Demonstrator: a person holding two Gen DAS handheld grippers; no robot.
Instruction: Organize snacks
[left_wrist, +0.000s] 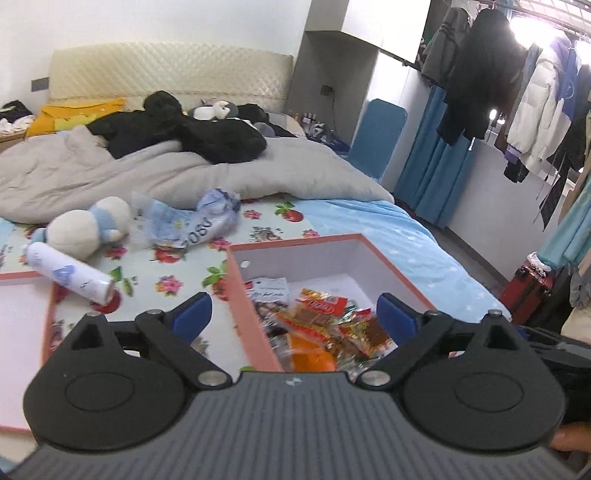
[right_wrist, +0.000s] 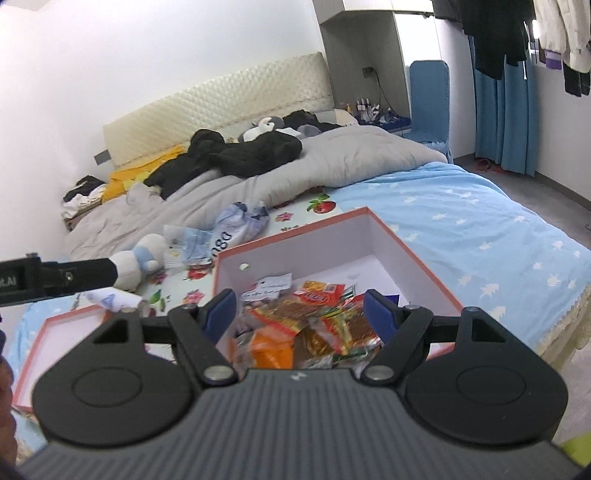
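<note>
A pink-rimmed white box (left_wrist: 295, 242) (right_wrist: 295, 230) sits on the bed and holds a heap of snack packets (left_wrist: 325, 325) (right_wrist: 314, 321), orange, red and foil. My left gripper (left_wrist: 295, 314) is open and empty, straddling the box's left wall. My right gripper (right_wrist: 299, 314) is open and empty, held over the packets at the box's near end. The left gripper's black body (right_wrist: 55, 277) shows at the left of the right wrist view.
The box lid (left_wrist: 22, 317) (right_wrist: 55, 339) lies left of the box. A white tube (left_wrist: 70, 277), a plush toy (left_wrist: 85, 229) and a crumpled blue-white bag (left_wrist: 192, 225) lie on the floral sheet. A grey duvet (left_wrist: 184, 173) with black clothes lies behind.
</note>
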